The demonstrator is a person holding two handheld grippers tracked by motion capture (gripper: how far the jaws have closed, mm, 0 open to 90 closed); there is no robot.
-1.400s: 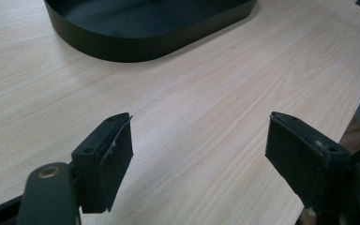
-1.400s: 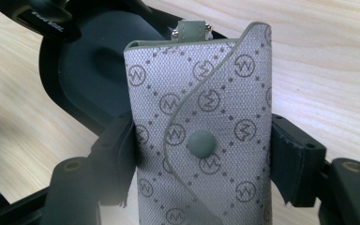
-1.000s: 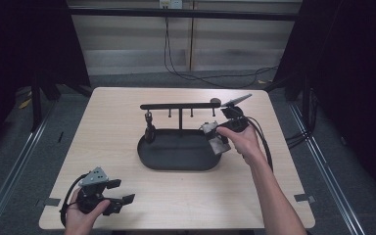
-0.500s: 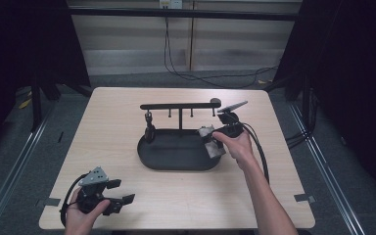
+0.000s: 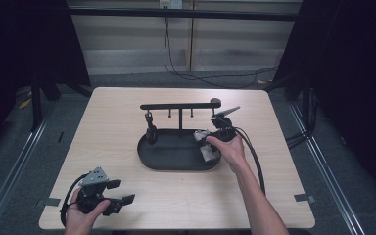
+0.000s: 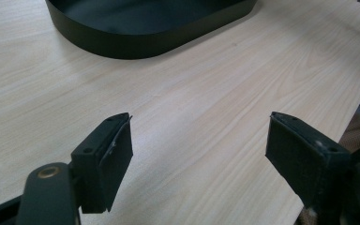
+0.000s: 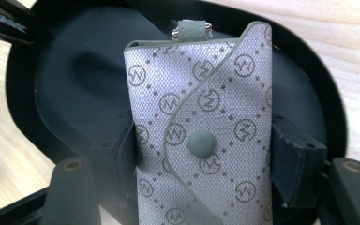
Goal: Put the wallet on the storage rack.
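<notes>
While the high view looks down on a light wooden table, a black oval tray sits near its middle with a black rack rising from the tray's far edge, a horizontal bar on posts. The right gripper is over the right end of the tray, gripped by the person's right hand, and a grey patterned pouch shows pale between its jaws, low above the tray floor. The left gripper rests near the table's front left corner in the left hand, well apart from the tray, its jaws spread.

From the left gripper view, both black jaws stand wide apart over bare wood with nothing between them; the tray's rounded wall lies ahead at the top.

From the right gripper view, the jaws are clamped on the two long sides of the pouch, a grey woven key case printed with small round logos, with a curved flap fastened by a round snap and a small loop at its far end. The tray's dark floor lies behind it.
</notes>
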